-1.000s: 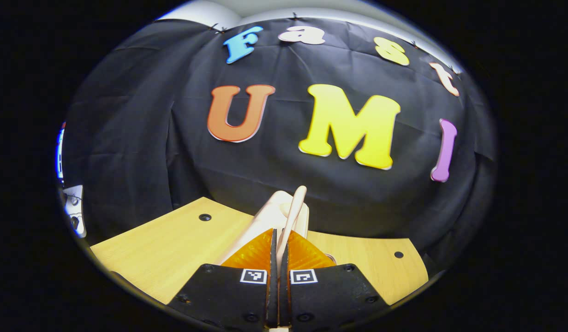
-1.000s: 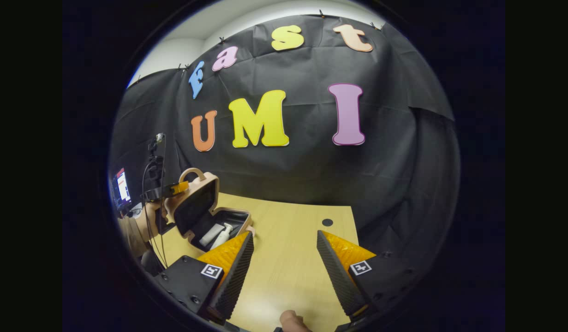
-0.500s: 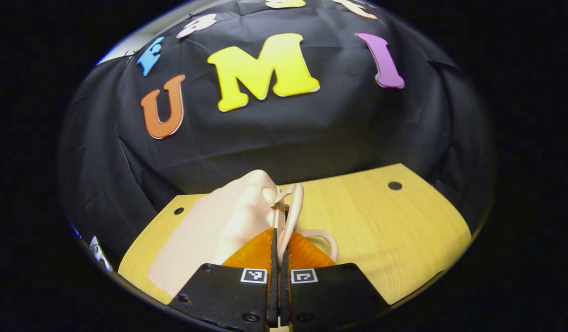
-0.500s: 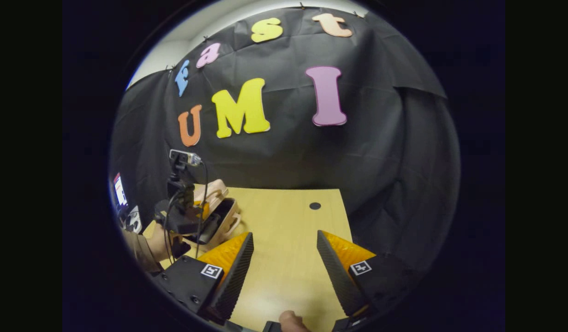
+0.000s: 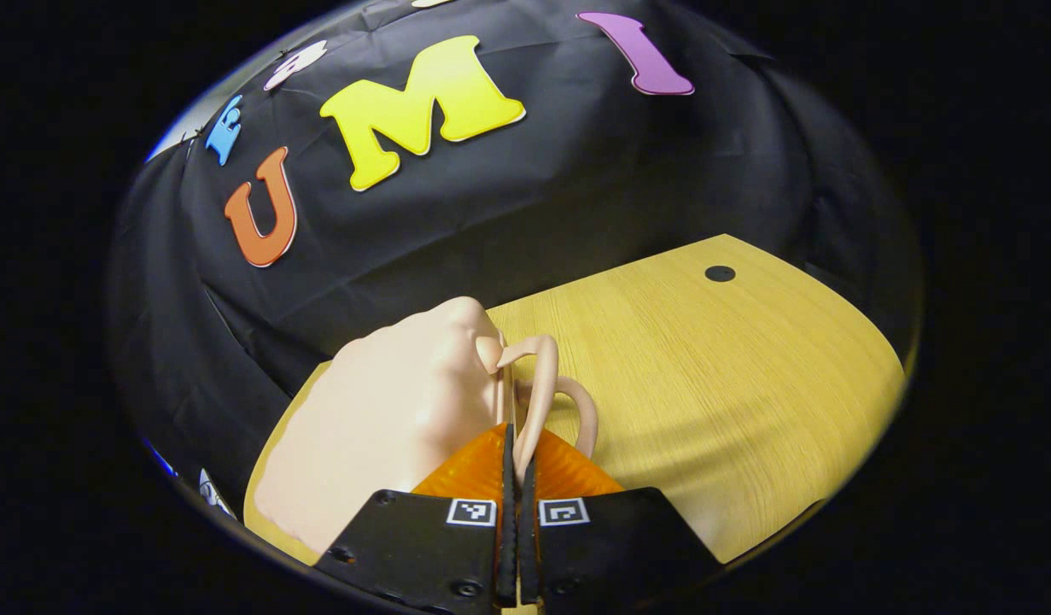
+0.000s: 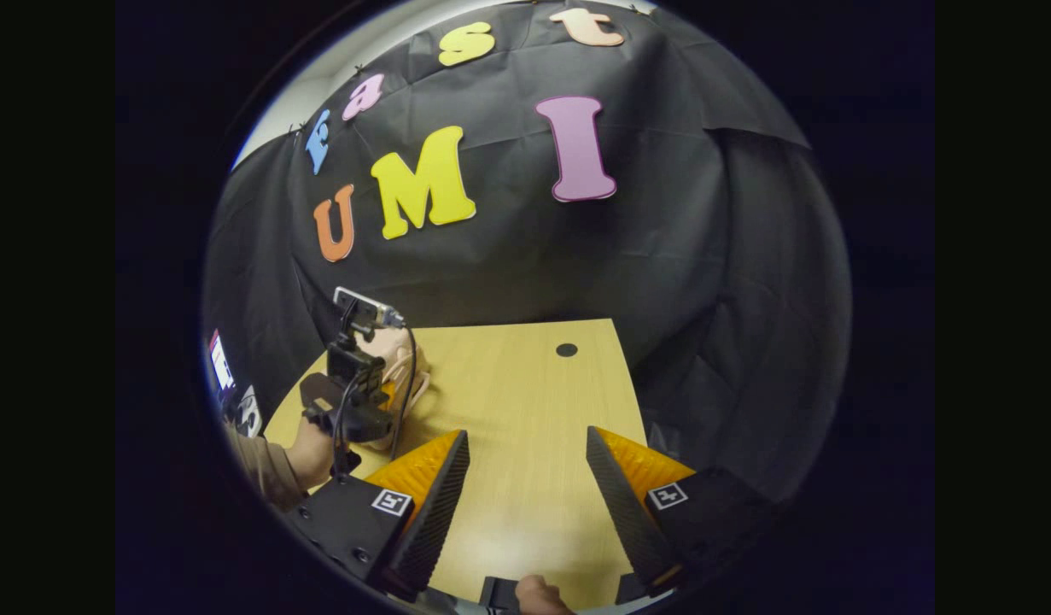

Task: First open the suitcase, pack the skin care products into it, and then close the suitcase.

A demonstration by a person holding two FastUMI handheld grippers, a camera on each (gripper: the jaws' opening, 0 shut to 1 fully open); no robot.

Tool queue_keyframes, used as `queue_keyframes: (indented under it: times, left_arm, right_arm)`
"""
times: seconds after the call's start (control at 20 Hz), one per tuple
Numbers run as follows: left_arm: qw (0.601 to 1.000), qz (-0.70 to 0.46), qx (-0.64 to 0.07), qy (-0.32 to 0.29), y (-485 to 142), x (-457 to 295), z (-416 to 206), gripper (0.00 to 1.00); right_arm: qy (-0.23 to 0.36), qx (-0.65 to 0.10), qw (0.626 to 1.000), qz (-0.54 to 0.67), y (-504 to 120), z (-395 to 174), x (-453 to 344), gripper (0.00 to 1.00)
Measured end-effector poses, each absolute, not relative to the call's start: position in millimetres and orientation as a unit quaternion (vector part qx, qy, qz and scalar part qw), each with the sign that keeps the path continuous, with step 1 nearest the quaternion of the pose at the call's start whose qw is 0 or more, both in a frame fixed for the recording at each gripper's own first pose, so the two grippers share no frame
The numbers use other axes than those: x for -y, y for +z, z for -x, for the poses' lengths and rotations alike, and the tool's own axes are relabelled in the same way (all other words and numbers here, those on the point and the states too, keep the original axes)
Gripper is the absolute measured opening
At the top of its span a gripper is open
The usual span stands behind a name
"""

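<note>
L gripper (image 5: 518, 453) fingers pressed together on the lid handle (image 5: 535, 389) of the pink suitcase (image 5: 388, 418), which lies at the counter's (image 5: 704, 384) left-back part w/ lid down or nearly so; can't tell if fully seated. R gripper (image 6: 525, 478) fingers spread, holding nothing, hovering over bare counter. Risks: thin handle slipping from the pinch, letting go before the lid seats so it gapes, or pressing sideways so the case slides

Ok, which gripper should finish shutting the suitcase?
Left. The left gripper is shut on the suitcase handle; the right gripper hangs open over bare table, apart from it.
</note>
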State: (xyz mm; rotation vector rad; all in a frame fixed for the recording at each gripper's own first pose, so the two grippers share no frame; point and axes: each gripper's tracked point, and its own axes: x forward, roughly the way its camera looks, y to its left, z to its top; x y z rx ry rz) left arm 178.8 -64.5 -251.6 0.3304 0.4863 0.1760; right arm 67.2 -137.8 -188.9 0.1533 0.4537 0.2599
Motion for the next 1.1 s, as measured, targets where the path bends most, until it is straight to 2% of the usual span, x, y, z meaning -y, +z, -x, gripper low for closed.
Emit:
queue_keyframes:
  times: [0.1, 0.2, 0.25, 0.3, 0.35, 0.4, 0.45, 0.5, 0.55, 0.6, 0.75, 0.9, 0.95, 1.0, 1.1]
  left_arm:
    - [0.951, -0.173, -0.242, 0.085, -250, 68, -183, 0.06]
    - [0.953, -0.164, -0.244, 0.071, -253, 74, -184, 0.17]
    - [0.956, -0.153, -0.244, 0.064, -252, 77, -183, 0.29]
    - [0.959, -0.133, -0.247, 0.049, -253, 84, -181, 0.34]
    - [0.961, -0.114, -0.249, 0.035, -251, 91, -177, 0.49]
    - [0.962, -0.104, -0.25, 0.031, -244, 94, -171, 0.57]
    - [0.963, -0.101, -0.247, 0.037, -233, 91, -164, 0.71]
    - [0.965, -0.096, -0.239, 0.045, -220, 87, -157, 0.78]
    - [0.969, -0.085, -0.229, 0.046, -204, 84, -151, 0.89]
    - [0.973, -0.068, -0.217, 0.047, -187, 82, -145, 0.91]
    - [0.984, -0.011, -0.169, 0.052, -124, 65, -114, 0.98]
    - [0.991, 0.0, -0.106, 0.076, -57, 25, -79, 0.98]
    - [0.992, 0.002, -0.089, 0.084, -41, 8, -70, 0.98]
    - [0.993, 0.007, -0.075, 0.09, -25, -6, -58, 0.98]
    - [0.993, 0.018, -0.059, 0.1, -1, -27, -36, 0.98]
  right_arm:
    - [0.129, -0.223, 0.963, -0.072, -187, -66, 138, 0.82]
    - [0.131, -0.216, 0.965, -0.07, -182, -67, 137, 0.82]
    - [0.131, -0.211, 0.966, -0.068, -178, -68, 136, 0.82]
    - [0.134, -0.207, 0.967, -0.068, -175, -69, 135, 0.82]
    - [0.136, -0.204, 0.967, -0.069, -170, -70, 132, 0.78]
    - [0.138, -0.201, 0.967, -0.068, -165, -72, 130, 0.78]
    - [0.141, -0.198, 0.968, -0.066, -159, -73, 127, 0.78]
    - [0.144, -0.192, 0.969, -0.063, -152, -74, 124, 0.78]
    - [0.144, -0.181, 0.971, -0.056, -140, -77, 122, 0.78]
    - [0.142, -0.168, 0.974, -0.048, -129, -79, 120, 0.81]
    - [0.126, -0.129, 0.983, -0.026, -89, -86, 103, 0.81]
    - [0.121, -0.09, 0.988, -0.035, -45, -85, 66, 0.82]
    - [0.121, -0.077, 0.989, -0.038, -33, -84, 53, 0.78]
    - [0.121, -0.067, 0.99, -0.039, -21, -83, 40, 0.82]
    - [0.126, -0.054, 0.99, -0.041, -8, -78, 10, 0.82]
